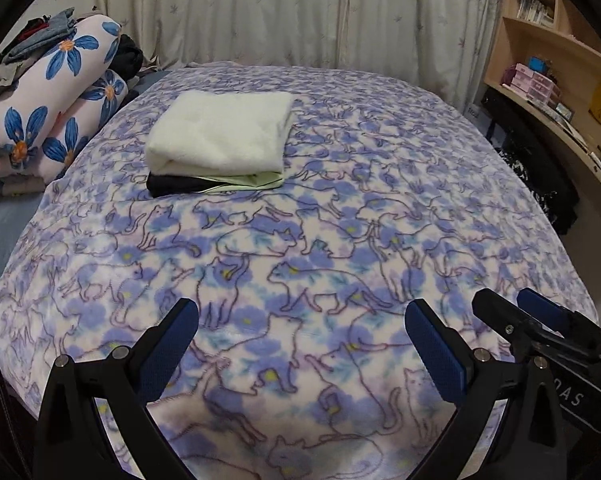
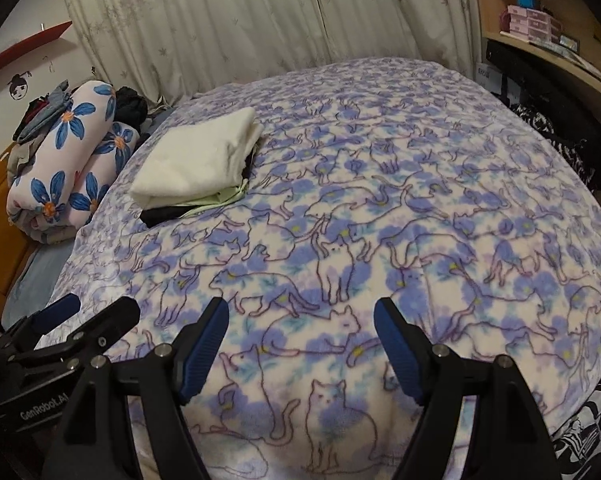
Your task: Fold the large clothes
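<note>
Folded clothes (image 1: 220, 136) sit stacked at the far left of the cat-print blanket (image 1: 340, 240), cream piece on top, pale green and black beneath. Near the front edge, the left gripper (image 1: 300, 344) and right gripper (image 2: 300, 344) hover side by side, both spread wide, grasping nothing.

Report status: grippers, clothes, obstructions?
Left gripper open, empty. Right gripper open, empty. Folded clothes stack on cat-print blanket, untouched. Nothing blocking.

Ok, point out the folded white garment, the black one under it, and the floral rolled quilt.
folded white garment (image 1: 224, 128), left wrist view, top face.
black garment (image 1: 172, 188), left wrist view, exposed front edge.
floral rolled quilt (image 2: 68, 148), right wrist view, upper roll's side.
</note>
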A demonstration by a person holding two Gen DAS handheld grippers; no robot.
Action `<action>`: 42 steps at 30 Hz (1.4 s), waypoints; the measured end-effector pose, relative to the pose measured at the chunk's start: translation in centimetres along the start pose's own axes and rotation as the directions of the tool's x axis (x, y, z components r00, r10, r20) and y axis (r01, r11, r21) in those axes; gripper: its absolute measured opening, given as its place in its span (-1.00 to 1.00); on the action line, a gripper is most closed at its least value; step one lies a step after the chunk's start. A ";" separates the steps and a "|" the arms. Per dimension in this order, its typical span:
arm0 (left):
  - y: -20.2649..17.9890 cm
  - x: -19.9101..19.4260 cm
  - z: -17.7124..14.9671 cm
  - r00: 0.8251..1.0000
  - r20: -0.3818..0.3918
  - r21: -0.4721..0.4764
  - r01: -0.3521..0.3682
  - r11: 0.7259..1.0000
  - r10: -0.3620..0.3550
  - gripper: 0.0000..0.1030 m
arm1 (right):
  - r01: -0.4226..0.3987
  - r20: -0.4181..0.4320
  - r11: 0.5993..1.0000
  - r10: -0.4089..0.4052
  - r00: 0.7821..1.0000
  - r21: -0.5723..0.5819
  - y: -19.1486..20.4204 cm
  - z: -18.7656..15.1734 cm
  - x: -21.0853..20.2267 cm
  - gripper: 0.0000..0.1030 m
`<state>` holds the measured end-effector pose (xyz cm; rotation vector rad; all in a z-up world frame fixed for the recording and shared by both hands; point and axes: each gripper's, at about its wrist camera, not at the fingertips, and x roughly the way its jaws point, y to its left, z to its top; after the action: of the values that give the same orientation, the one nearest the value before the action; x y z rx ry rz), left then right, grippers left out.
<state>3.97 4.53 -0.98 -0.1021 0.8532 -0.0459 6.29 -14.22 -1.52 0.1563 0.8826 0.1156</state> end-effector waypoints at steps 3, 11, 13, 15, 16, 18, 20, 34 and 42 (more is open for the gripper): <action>-0.6 -0.6 0.1 1.000 0.019 0.022 -0.014 1.000 0.014 0.99 | 0.005 0.003 1.000 -0.005 1.000 0.007 -0.2 0.0 -0.4 0.47; -0.9 -1.1 0.2 0.999 0.030 0.029 -0.025 0.999 0.024 0.99 | 0.030 0.021 1.000 -0.030 0.999 0.004 -0.3 0.0 -1.1 0.47; -0.9 -1.1 0.2 0.999 0.027 0.030 -0.024 0.999 0.024 0.99 | 0.027 0.023 1.000 -0.027 0.999 -0.001 -0.4 0.0 -1.1 0.47; -0.9 -1.2 0.2 0.999 0.027 0.024 -0.024 0.999 0.023 0.99 | 0.027 0.020 1.000 -0.027 0.999 0.003 -0.4 0.0 -1.1 0.47; -0.9 -1.1 0.2 0.999 0.026 0.023 -0.025 0.999 0.024 0.99 | 0.026 0.019 1.000 -0.026 0.999 0.002 -0.4 0.0 -1.1 0.47; -0.8 -1.1 0.0 0.999 0.022 0.021 -0.026 0.999 0.026 0.99 | 0.029 0.016 1.000 -0.029 0.999 0.003 -0.4 -0.1 -1.1 0.47; -0.8 -1.1 -0.1 0.999 0.022 0.021 -0.026 0.999 0.025 0.99 | 0.032 0.014 0.999 -0.032 0.999 0.006 -0.2 -0.4 -1.0 0.47; -0.4 -0.9 -0.4 1.000 0.009 0.012 -0.023 1.000 0.023 0.99 | 0.051 0.017 0.999 -0.051 0.999 0.001 -0.2 -0.7 -0.9 0.47; -0.2 -0.7 -0.6 1.000 0.003 0.008 -0.021 1.000 0.021 0.99 | 0.046 0.015 0.999 -0.046 0.999 0.001 -0.4 -0.7 -0.9 0.47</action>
<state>3.02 4.37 -0.83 -0.0856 0.8511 -0.0295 5.21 -14.64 -1.38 0.1371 0.8703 0.0713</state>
